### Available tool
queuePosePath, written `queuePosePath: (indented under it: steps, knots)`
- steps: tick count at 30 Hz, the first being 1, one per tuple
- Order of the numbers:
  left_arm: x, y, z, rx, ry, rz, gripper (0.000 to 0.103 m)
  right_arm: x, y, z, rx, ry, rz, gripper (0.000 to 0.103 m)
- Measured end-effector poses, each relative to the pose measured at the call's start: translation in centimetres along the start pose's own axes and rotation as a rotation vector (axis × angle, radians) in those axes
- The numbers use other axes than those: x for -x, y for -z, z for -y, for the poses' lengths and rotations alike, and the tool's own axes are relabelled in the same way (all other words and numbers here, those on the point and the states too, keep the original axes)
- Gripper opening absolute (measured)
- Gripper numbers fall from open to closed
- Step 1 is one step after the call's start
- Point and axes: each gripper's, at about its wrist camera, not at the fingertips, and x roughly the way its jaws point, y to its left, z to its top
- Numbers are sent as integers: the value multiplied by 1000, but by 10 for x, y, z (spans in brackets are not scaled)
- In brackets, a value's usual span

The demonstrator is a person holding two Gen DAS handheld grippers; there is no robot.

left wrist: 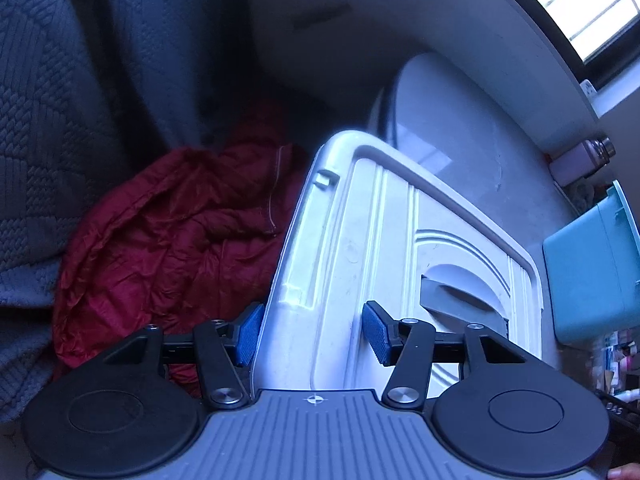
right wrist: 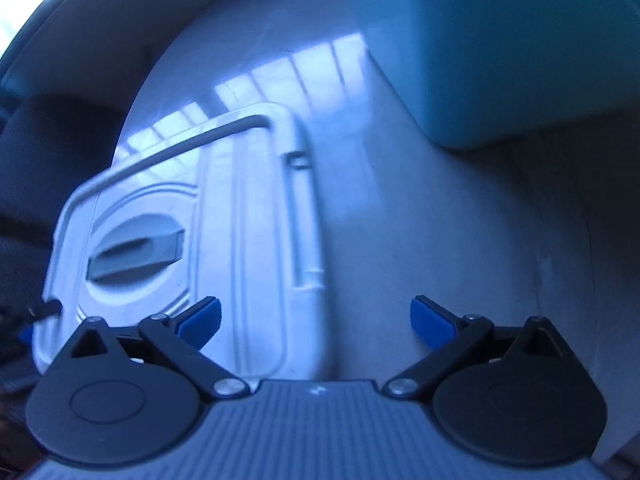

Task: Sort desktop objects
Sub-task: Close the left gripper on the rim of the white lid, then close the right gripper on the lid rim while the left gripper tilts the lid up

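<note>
1. The left gripper (left wrist: 312, 330) straddles the near edge of the white lid (left wrist: 400, 248); whether its pads press is unclear.
2. The right gripper (right wrist: 316, 322) is spread, empty.
3. The lid lies on the desk (right wrist: 440, 240) beside the teal bin (right wrist: 500, 48).

Both wrist views angled steeply down, close over shared white lid (left wrist: 360, 248), opposite sides

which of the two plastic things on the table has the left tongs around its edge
The white lid with the grey handle; the left tongs straddle its edge. The teal bin sits apart, untouched.
</note>
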Motion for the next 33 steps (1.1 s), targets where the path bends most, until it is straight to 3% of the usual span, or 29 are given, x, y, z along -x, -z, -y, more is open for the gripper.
queuePosePath:
  steps: [3, 6, 7, 8, 9, 15, 16, 18, 19, 20, 23, 28, 33]
  knots:
    - [-5, 1, -9, -13, -1, -2, 57, -1, -3, 2, -17, -15, -13, 102]
    - [-17, 2, -8, -60, -50, -22, 54, -4, -3, -4, 2, -9, -6, 102]
    - [-21, 3, -7, -85, -74, -31, 49, -2, -2, -4, -8, -52, 3, 103]
    - [-25, 3, -5, -113, -96, -40, 27, 0, -3, -3, -31, -103, 4, 103]
    - [-28, 3, -6, -123, -104, -47, 22, 0, -5, -3, -44, -129, 1, 103]
    - [-37, -3, -9, -137, -85, -70, 20, -9, -19, -9, -67, -197, -25, 99]
    - [-40, -3, -7, -154, -81, -74, 15, -8, -20, -8, -68, -221, -33, 96]
    - [-43, -3, -2, -182, -99, -72, 13, -8, -25, -9, -63, -289, -32, 66]
    - [-42, -3, -3, -176, -102, -67, 13, -8, -27, -11, -64, -318, -35, 57]
    - [-42, -4, -6, -157, -96, -65, 12, -9, -30, -14, -58, -332, -42, 37]
    - [-41, -6, -14, -110, -75, -69, 12, -10, -35, -19, -44, -362, -63, 36]
    - [-37, -1, -3, -115, -38, -56, 12, -14, -34, -18, -118, -494, -109, 26]
    - [-26, -4, -5, -76, -36, -27, 12, -12, -36, -29, -137, -556, -96, 23]
